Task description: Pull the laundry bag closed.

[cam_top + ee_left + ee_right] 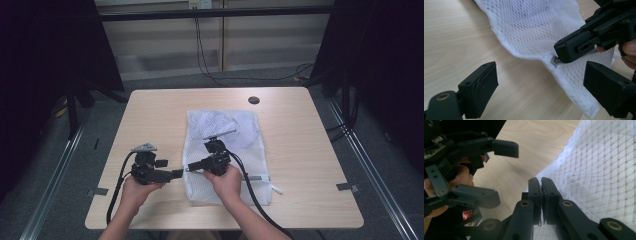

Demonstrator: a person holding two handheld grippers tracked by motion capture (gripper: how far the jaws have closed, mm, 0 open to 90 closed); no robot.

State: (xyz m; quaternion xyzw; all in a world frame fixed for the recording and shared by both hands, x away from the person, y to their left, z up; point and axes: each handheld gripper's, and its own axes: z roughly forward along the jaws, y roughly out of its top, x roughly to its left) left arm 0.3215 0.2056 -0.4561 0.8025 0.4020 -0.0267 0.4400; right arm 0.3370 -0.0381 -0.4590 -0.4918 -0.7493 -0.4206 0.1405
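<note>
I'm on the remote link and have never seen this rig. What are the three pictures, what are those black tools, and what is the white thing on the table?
There is no robot arm: a person stands at a wooden table and holds a black two-jaw tool in each hand. The high view looks down from above the person's side. The other two pictures come from cameras riding on the tools, each looking along its own jaws.

On the table lies a white mesh bag, flat, with a zipper along its near edge. The right gripper has its jaws pressed together at the bag's edge; the left gripper view shows them pinching a small metal zipper pull. The left gripper is open, its jaws spread on either side of the bag's edge, holding nothing.
</note>
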